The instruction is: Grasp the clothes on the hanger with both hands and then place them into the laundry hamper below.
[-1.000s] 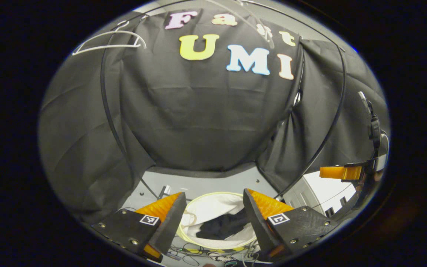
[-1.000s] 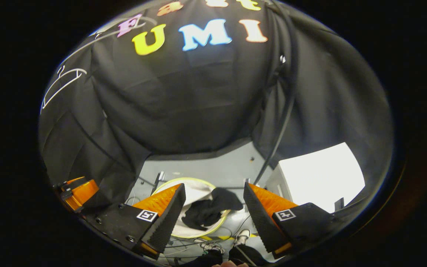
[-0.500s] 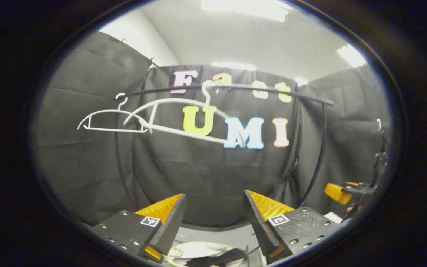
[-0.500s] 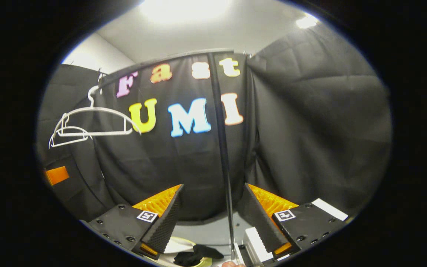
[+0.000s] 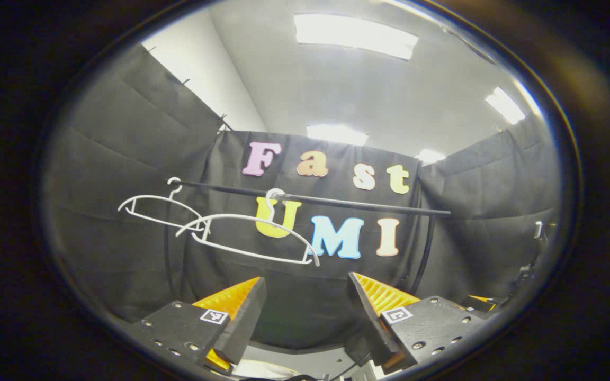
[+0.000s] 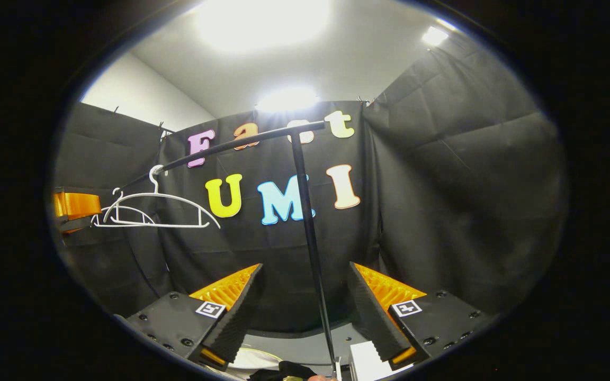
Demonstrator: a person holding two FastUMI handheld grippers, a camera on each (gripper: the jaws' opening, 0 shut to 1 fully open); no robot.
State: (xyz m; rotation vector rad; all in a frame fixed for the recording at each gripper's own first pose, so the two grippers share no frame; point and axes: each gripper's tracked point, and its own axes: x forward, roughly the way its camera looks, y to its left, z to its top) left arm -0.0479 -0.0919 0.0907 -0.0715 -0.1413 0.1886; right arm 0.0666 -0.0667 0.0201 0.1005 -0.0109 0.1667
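Two bare white hangers (image 5: 252, 235) hang on a black rail (image 5: 337, 202) in front of the booth wall. My left gripper (image 5: 305, 288) is open and holds nothing, below the hangers and well short of them. My right gripper (image 6: 305, 275) is open too, with nothing between its fingers; the rail's upright post (image 6: 309, 238) stands farther off, in line with the gap. At the bottom edge of the right gripper view lies the pale rim of the hamper (image 6: 241, 361), with a dark garment (image 6: 284, 369) on it. The hangers (image 6: 157, 210) appear at the left there.
The left gripper (image 6: 74, 205) shows at the left edge of the right gripper view, next to the hangers. A white box (image 6: 368, 365) stands on the floor right of the hamper. Black cloth walls close in the back and both sides.
Both views have swung up from the hamper to the rail and ceiling. The hamper and dark garment have slid to the bottom edge. The nearer hanger has shifted on the rail. Both grippers stayed open.
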